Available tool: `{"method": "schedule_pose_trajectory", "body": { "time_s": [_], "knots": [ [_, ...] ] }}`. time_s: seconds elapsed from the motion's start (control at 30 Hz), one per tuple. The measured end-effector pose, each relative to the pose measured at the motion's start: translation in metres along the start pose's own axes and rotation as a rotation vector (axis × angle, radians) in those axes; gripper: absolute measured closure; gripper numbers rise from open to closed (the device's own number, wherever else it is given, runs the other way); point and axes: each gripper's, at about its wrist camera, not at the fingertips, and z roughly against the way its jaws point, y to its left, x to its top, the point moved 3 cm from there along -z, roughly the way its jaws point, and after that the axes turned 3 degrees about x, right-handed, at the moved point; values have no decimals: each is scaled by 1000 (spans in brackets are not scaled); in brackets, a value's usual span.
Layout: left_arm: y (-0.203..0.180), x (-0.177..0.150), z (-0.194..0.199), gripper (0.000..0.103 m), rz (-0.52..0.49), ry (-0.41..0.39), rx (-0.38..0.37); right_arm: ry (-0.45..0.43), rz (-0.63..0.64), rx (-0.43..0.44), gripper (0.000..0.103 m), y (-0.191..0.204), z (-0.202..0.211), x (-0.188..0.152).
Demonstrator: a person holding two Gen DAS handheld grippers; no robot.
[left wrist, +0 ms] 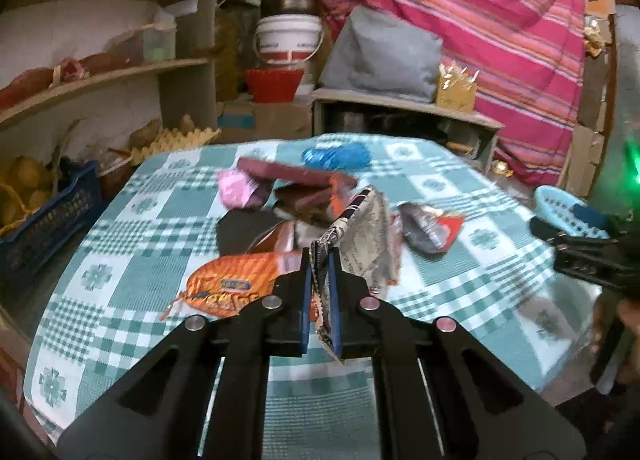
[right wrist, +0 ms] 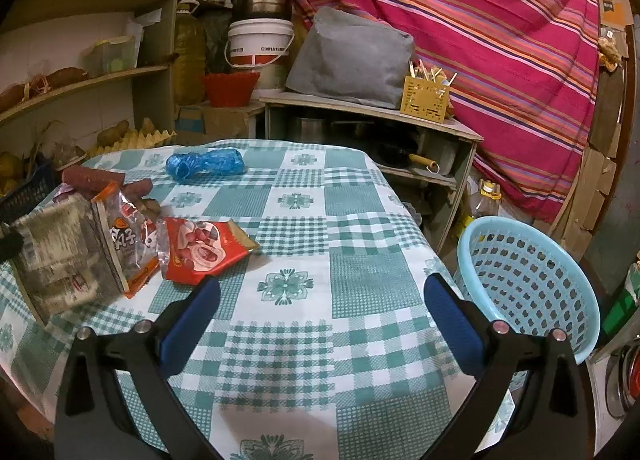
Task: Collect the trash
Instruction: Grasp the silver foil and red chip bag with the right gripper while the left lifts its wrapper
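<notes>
The left gripper [left wrist: 320, 260] pinches a grey printed wrapper [left wrist: 360, 244], lifted above the checked cloth [left wrist: 132, 272]. Just beside it lie an orange packet [left wrist: 232, 284] and a red packet [right wrist: 204, 250], with a pink wad [left wrist: 234, 188] and a blue bag [right wrist: 206, 164] farther back. The right gripper [right wrist: 322, 296] hangs spread and empty near a blue basket [right wrist: 532, 280] at the table's edge

Snack bag [right wrist: 128, 248]: "双子"; other txt illegible.
</notes>
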Motion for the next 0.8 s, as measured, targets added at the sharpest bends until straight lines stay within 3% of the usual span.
{"method": "schedule_pose_trajectory", "body": {
  "time_s": [0.17,0.4,0.63,0.8],
  "knots": [
    [-3,22,16,99,-5,-69,-32,-10,-6,-1,4,-1,0,4],
    [22,38,6,100,50,-75,21,-3,21,15,4,11,-3,3],
    [35,31,-4,100,73,-43,44,71,106,58,4,45,-27,1],
    [37,35,2,100,87,-66,26,144,196,71,4,78,-51,-2]
  ]
}}
